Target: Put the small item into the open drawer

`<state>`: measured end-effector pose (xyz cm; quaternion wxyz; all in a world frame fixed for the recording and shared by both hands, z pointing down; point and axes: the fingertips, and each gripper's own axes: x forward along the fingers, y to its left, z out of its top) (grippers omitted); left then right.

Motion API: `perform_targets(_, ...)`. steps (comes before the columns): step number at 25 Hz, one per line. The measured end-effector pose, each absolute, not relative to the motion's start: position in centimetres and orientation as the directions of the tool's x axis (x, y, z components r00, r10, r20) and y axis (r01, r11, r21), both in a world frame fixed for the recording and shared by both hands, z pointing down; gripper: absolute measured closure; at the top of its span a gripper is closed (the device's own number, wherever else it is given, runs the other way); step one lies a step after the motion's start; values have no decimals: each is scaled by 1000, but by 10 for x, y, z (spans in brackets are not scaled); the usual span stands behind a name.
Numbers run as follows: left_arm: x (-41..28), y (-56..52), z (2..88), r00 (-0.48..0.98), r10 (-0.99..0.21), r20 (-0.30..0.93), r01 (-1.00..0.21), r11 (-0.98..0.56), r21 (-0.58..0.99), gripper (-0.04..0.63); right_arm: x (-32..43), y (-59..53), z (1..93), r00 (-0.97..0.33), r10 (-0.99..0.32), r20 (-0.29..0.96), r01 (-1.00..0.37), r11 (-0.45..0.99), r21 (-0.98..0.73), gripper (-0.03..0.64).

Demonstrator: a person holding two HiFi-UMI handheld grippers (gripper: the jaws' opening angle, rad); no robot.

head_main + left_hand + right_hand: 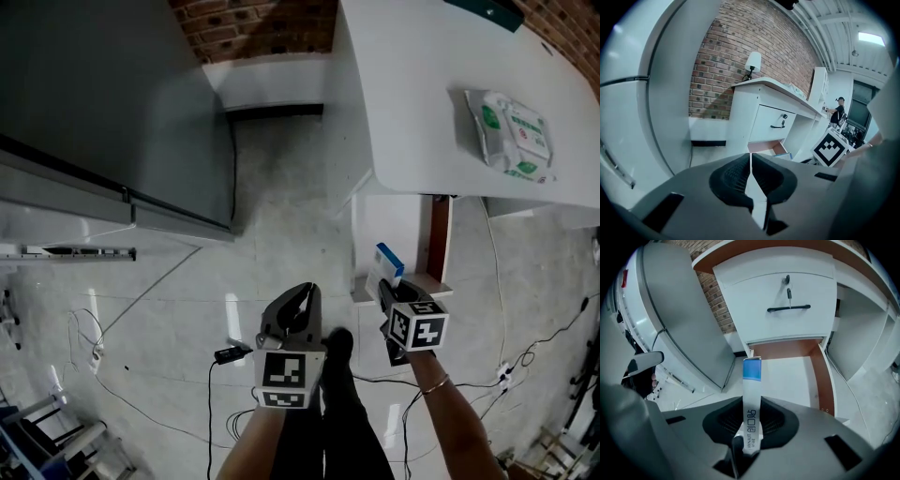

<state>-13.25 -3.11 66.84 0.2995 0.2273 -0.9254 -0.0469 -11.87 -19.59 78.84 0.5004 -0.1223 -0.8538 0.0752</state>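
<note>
A slim white box with a blue end point(751, 394) stands upright between the jaws of my right gripper point(751, 427), which is shut on it. In the head view the same box point(388, 263) pokes up from the right gripper point(387, 292), just in front of the desk's open bottom drawer point(420, 281). The right gripper view looks straight into that drawer point(792, 376), whose white bottom shows under the closed upper drawer point(787, 291). My left gripper point(302, 298) hangs over the floor to the left, shut with nothing in it point(751, 174). Its view shows the open drawer point(769, 148) too.
The white desk point(422, 103) carries a pack of wipes point(511, 131). A tall grey cabinet point(103, 103) stands on the left. Cables point(230, 354) trail over the floor. A shoe point(337, 345) of the person holding the grippers is between them. Another person point(839, 110) stands far off.
</note>
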Motion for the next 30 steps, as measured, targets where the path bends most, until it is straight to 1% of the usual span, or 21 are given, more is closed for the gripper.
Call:
perform_targets(12, -130, -20, 713, -709, -415, 570, -359, 908, 215, 563, -135, -192, 852, -396, 231, 889, 153, 971, -185, 534)
perform_targets(22, -144, -13, 736, -708, -407, 577, -351, 912, 213, 563, -156, -189, 894, -330, 187, 925, 153, 978, -143, 534)
perform_targets(30, -158, -8, 746, -712, -401, 576, -338, 915, 219, 563, -164, -188, 925, -259, 163, 952, 119, 983, -136, 534)
